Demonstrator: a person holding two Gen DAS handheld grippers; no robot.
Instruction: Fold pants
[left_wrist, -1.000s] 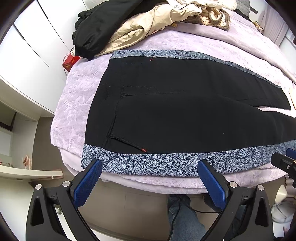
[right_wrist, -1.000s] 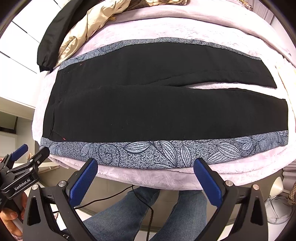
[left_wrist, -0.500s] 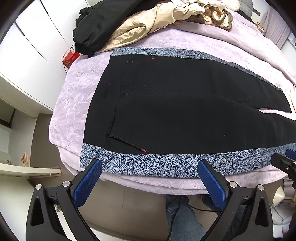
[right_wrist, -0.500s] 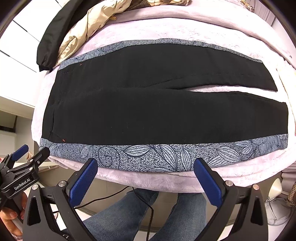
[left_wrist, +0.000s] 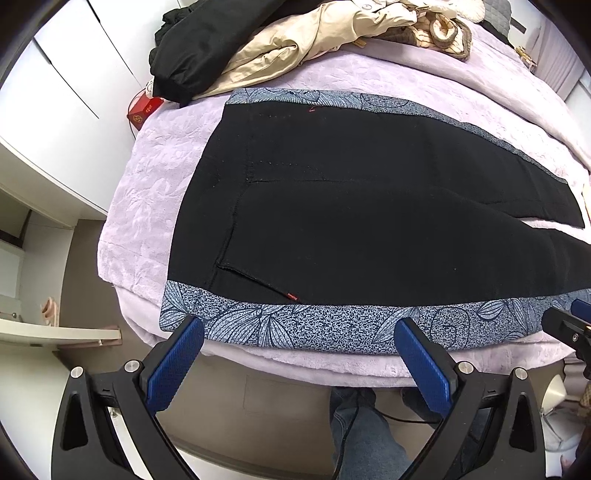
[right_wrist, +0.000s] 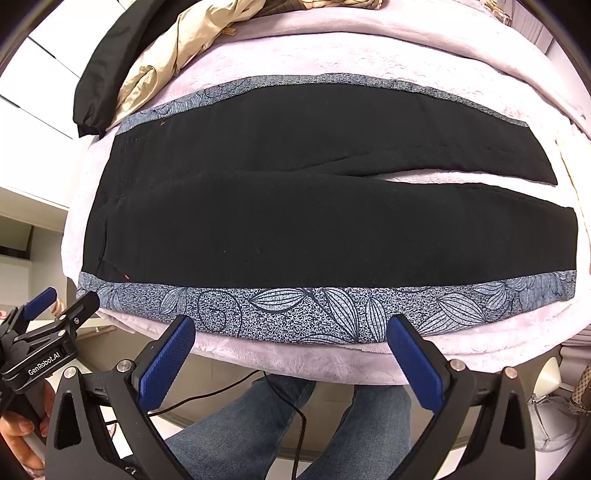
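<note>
Black pants (left_wrist: 369, 221) with blue-grey leaf-print side bands lie flat on a lilac bed cover, waist to the left, legs running right. They also show in the right wrist view (right_wrist: 314, 221), with a narrow gap between the two legs. My left gripper (left_wrist: 299, 328) is open and empty, hovering just off the near printed band by the waist. My right gripper (right_wrist: 291, 328) is open and empty, just off the same band near mid-leg. The left gripper (right_wrist: 55, 306) also shows at that view's left edge.
The lilac bed cover (left_wrist: 147, 177) ends at the near edge, just under the grippers. A pile of beige and black clothes (left_wrist: 258, 48) lies at the back. White cupboards (left_wrist: 48, 110) stand on the left. The person's jeans-clad legs (right_wrist: 258, 435) are below.
Both grippers have moved slightly closer to the near edge of the pants. Both stay open and the pants have not moved.
</note>
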